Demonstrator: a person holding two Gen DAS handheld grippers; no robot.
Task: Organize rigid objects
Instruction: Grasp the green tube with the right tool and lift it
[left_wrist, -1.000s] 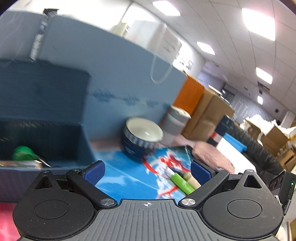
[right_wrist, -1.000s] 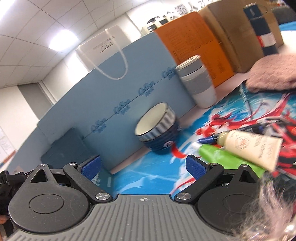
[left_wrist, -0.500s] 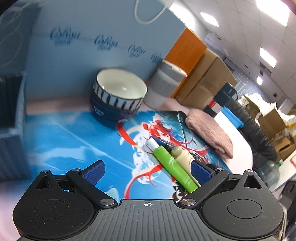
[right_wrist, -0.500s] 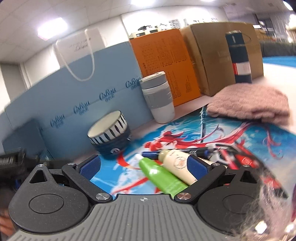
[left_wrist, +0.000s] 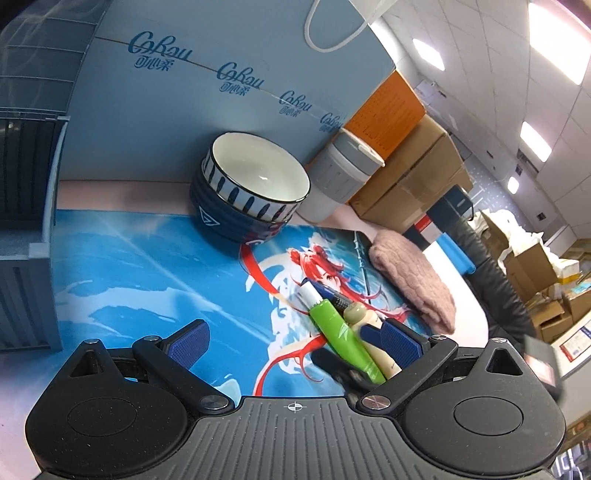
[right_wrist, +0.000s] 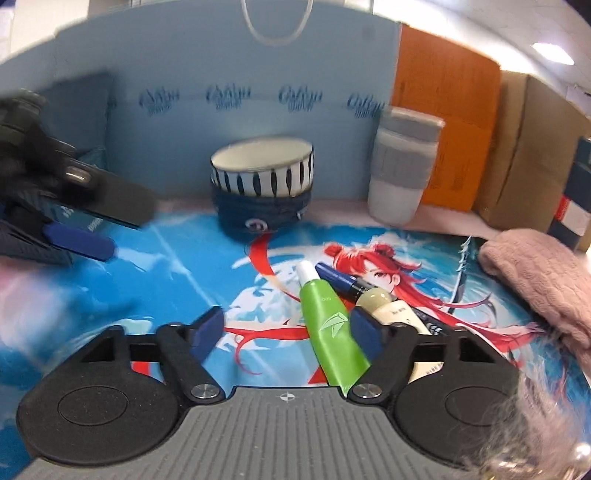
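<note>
A green tube (right_wrist: 328, 325) with a white cap, a cream tube (right_wrist: 391, 310) and a dark blue pen (right_wrist: 340, 280) lie together on the blue picture mat (right_wrist: 192, 280). My right gripper (right_wrist: 284, 332) is open and empty, low over the mat, with the green tube just inside its right finger. My left gripper (left_wrist: 291, 341) is open and empty too; the green tube (left_wrist: 340, 336) and cream tube (left_wrist: 364, 321) lie by its right finger. The left gripper also shows at the left edge of the right wrist view (right_wrist: 74, 236).
A striped bowl stacked on a dark blue bowl (left_wrist: 251, 195) stands at the mat's back edge, with a grey-sleeved cup (right_wrist: 402, 166) to its right. A grey-blue bin (left_wrist: 26, 221) stands at left. A pink knitted cloth (right_wrist: 539, 280) lies right. A blue board and cartons stand behind.
Both grippers have swung from the bin side toward the tubes and dropped lower over the mat. The tubes now lie near both right fingers. Both stay open.
</note>
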